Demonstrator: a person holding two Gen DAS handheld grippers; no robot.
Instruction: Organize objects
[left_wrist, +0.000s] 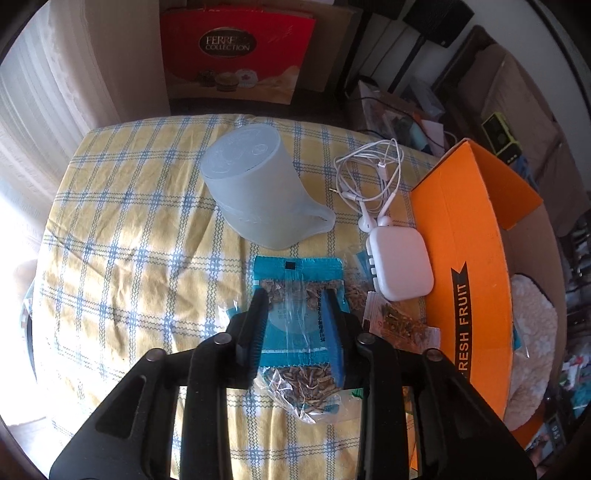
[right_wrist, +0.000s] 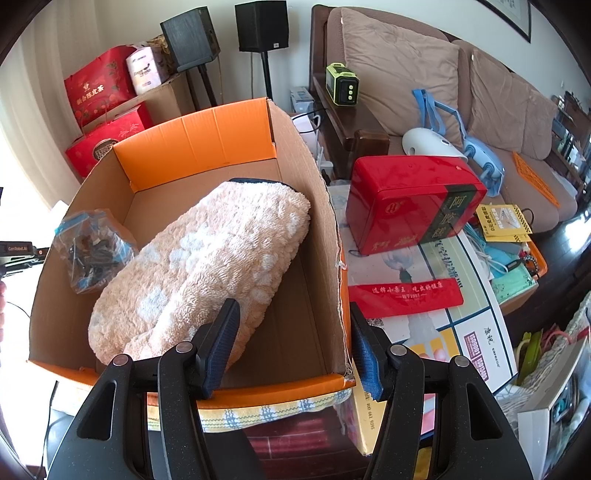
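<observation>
In the left wrist view my left gripper (left_wrist: 295, 301) is open, its fingers on either side of a blue clear packet of dried bits (left_wrist: 299, 291) lying on the checked tablecloth (left_wrist: 129, 258). An upturned frosted plastic jug (left_wrist: 255, 184), white earphones (left_wrist: 369, 173), a white charger (left_wrist: 402, 262) and a smaller packet (left_wrist: 399, 325) lie beyond and to the right. In the right wrist view my right gripper (right_wrist: 293, 334) is open and empty over the near right corner of the orange cardboard box (right_wrist: 229, 140), which holds a fluffy towel (right_wrist: 207, 266) and a plastic bag of small items (right_wrist: 90, 247).
The orange box (left_wrist: 465, 266) stands at the table's right edge. A red gift bag (left_wrist: 236, 48) stands behind the table. Right of the box, a red tin (right_wrist: 410, 203), papers and masks cover a side table, with a sofa (right_wrist: 443, 74) behind.
</observation>
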